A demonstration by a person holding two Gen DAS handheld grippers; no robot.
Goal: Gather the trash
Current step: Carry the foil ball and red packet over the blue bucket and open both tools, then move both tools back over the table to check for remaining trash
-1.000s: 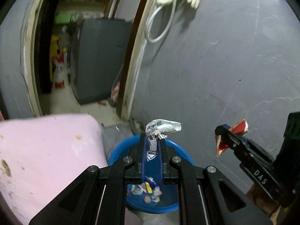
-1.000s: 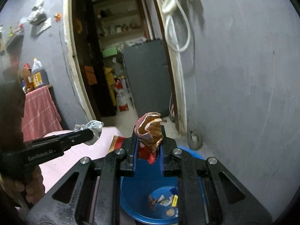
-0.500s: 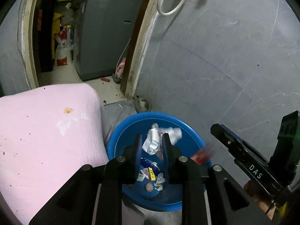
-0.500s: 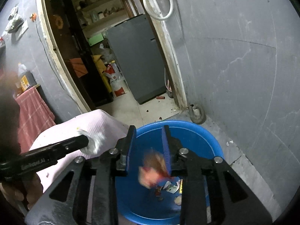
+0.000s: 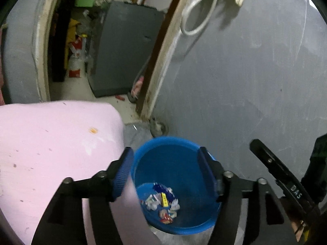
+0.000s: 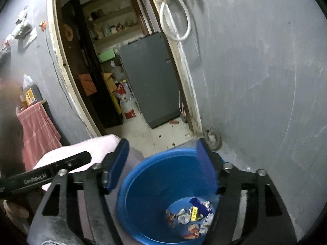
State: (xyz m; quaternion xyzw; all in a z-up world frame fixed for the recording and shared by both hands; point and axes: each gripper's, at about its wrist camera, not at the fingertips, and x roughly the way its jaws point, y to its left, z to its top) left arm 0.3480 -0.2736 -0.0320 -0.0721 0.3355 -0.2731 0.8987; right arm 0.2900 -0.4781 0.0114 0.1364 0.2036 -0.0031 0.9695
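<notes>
A blue plastic bin (image 5: 184, 157) stands on the floor by the grey wall; it also shows in the right wrist view (image 6: 159, 175). Crumpled wrappers (image 5: 163, 202) lie at its bottom, also seen in the right wrist view (image 6: 192, 218). My left gripper (image 5: 165, 169) is wide open and empty above the bin. My right gripper (image 6: 163, 163) is wide open and empty above the bin. The right gripper shows at the right edge of the left wrist view (image 5: 284, 175); the left gripper shows at the left of the right wrist view (image 6: 51, 173).
A pink mattress (image 5: 51, 143) lies left of the bin. A grey wall (image 5: 245, 81) rises behind it. A doorway (image 6: 126, 71) leads to a room with a grey fridge (image 6: 149, 77). A white hose (image 6: 173, 20) hangs on the wall.
Both grippers opened over the bin. The white wrapper and the red wrapper dropped into it. Both cameras then tilted back up a little.
</notes>
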